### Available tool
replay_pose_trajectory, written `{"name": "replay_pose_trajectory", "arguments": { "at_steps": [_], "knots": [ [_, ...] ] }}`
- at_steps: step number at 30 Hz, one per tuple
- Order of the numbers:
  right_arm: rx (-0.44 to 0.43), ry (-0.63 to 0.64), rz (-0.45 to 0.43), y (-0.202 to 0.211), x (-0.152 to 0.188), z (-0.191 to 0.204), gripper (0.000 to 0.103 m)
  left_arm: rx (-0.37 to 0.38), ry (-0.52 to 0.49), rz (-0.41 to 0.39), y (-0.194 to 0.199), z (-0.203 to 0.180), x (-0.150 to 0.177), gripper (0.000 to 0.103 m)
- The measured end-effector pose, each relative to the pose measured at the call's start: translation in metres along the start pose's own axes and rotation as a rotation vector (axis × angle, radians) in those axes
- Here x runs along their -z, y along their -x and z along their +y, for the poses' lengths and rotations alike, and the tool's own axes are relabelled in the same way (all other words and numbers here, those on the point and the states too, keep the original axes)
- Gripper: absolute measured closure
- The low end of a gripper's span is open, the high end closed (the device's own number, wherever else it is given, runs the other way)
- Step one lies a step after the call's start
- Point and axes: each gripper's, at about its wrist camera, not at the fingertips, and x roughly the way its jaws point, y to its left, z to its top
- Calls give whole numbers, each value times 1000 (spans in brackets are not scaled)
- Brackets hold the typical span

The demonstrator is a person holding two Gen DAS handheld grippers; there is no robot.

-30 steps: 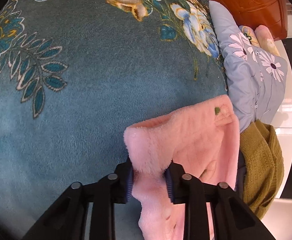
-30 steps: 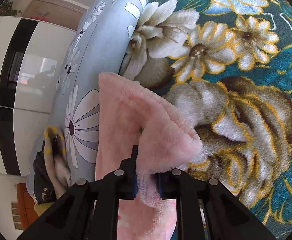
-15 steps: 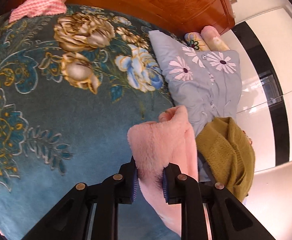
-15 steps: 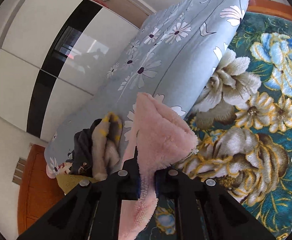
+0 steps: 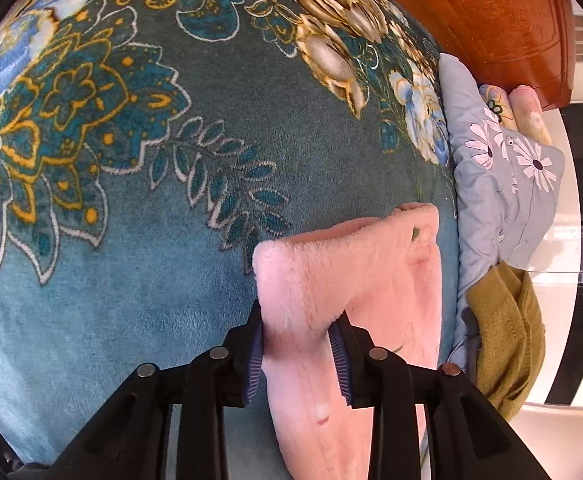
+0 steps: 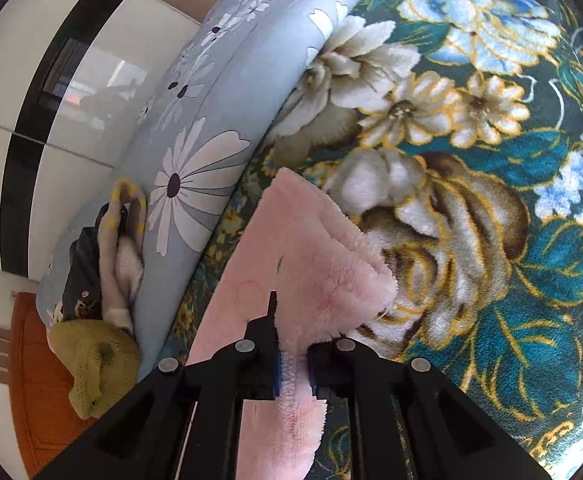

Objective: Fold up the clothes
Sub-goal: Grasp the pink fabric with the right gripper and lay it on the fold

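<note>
Pink fleece garment hangs pinched at two corners above the bed's teal flowered blanket, one corner in each claw. In the left wrist view the left claw has the plush edge bunched between its ribbed pads, and its jaws are opening at this moment; the fabric still fills the gap and touches both pads, so the hold looks loosening rather than let go. In the right wrist view the right claw is clamped nearly together on a thin fold of the same garment.

The relation that counts for the coming move: the garment's long axis runs from each claw downward and back under the camera, while its held top edge spans between the two claws, along the side of the bed where the grey daisy-print quilt lies. An olive knit sweater sits just beside the garment at the quilt's near end. The right claw has the firmer hold, so it is probably the one to carry the fold on if the left lets go.

Against the frame half a second ago, the left view has swung away from the wooden headboard toward open blanket, and the left pads now stand visibly wider around the fleece. The right grip looks unchanged.
</note>
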Motion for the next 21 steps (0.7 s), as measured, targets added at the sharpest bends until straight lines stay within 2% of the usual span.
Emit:
{"name": "replay_pose_trajectory", "arguments": {
  "at_steps": [3, 5, 7, 10, 13, 15, 18, 21],
  "knots": [
    [-43, 128, -4, 11, 13, 43, 93, 24, 37, -25, 11, 4, 10, 50],
    [-70, 204, 3, 14, 29, 70, 93, -41, 11, -65, 16, -1, 20, 49],
    [-96, 272, 23, 12, 50, 97, 93, -146, -45, -135, 23, -10, 40, 49],
    [-139, 389, 80, 2, 98, 140, 93, -191, -216, -227, 32, -36, 82, 49],
    [-192, 539, 131, -6, 156, 183, 93, -164, -393, -189, 22, -62, 111, 49],
    [-220, 648, 174, -13, 200, 209, 93, -140, -440, -170, 18, -70, 114, 49],
    [-221, 837, 242, -28, 273, 241, 93, -42, -428, -145, 24, -67, 110, 49],
    [-213, 969, 316, -47, 342, 257, 93, 5, -366, -119, 24, -60, 105, 49]
  ]
}}
